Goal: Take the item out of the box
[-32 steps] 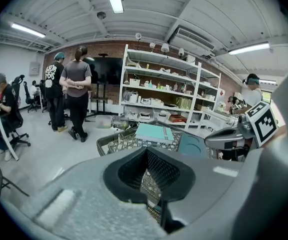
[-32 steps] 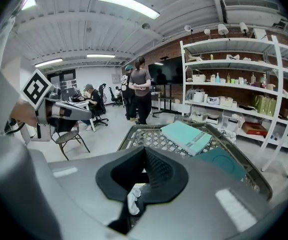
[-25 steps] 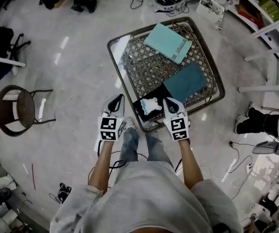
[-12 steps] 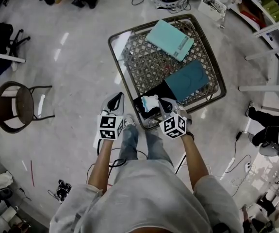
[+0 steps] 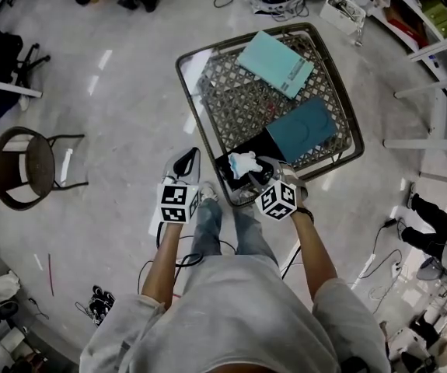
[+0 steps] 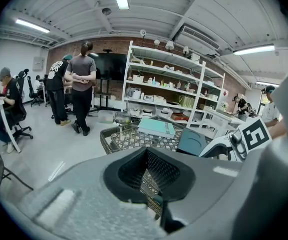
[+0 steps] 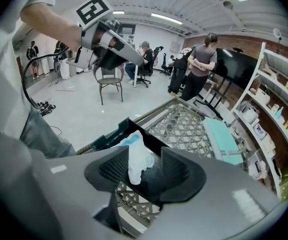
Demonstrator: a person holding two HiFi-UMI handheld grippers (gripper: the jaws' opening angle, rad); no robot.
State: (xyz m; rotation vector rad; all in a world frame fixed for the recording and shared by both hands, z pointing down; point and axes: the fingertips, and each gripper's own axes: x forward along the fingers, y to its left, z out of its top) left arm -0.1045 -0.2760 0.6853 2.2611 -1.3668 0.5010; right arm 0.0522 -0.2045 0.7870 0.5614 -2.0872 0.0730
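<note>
Head view shows teal book [image 5: 276, 63] and dark folder [image 5: 301, 129] beyond black box [image 5: 263, 146].

Box [image 5: 225, 176] open above; its walls ring the white item [image 5: 243, 162].

In the head view, my right gripper [image 5: 258, 176] covers the near right corner of the black box [image 5: 225, 171] and the lower edge of the white item [image 5: 243, 162] lying in it. In the right gripper view, that item's lower end is lost behind my gripper's body. The item itself hides the box floor, and I cannot tell whether it touches either jaw. In the left gripper view, my left gripper [image 6: 149, 170] blocks the near part of the mesh table [image 6: 128, 140]. Print on the light teal book [image 5: 276, 64] is too small to read.
</note>
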